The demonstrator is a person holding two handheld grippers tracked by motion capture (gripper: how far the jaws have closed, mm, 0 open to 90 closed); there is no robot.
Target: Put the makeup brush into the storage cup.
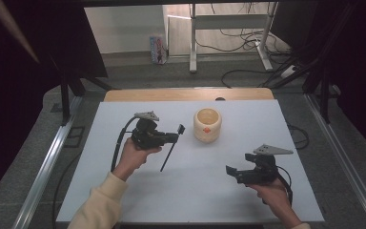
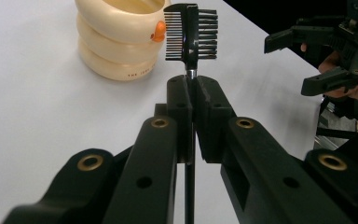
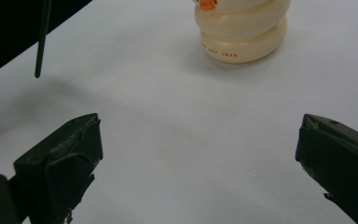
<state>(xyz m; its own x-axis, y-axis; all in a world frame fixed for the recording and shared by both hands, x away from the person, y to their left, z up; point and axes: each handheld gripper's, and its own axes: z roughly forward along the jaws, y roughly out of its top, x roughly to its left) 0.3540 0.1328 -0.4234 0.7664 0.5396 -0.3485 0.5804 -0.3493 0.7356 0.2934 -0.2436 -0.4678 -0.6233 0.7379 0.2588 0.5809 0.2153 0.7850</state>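
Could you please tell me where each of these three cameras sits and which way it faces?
High view: above the person's side, looking forward and down on the table; both forearms, left gripper and right gripper show.
Left gripper view: rides the left gripper, looking along jaws shut on a comb toward the cup.
Right gripper view: rides the right gripper, looking between open jaws at the cup.
All share the cup.
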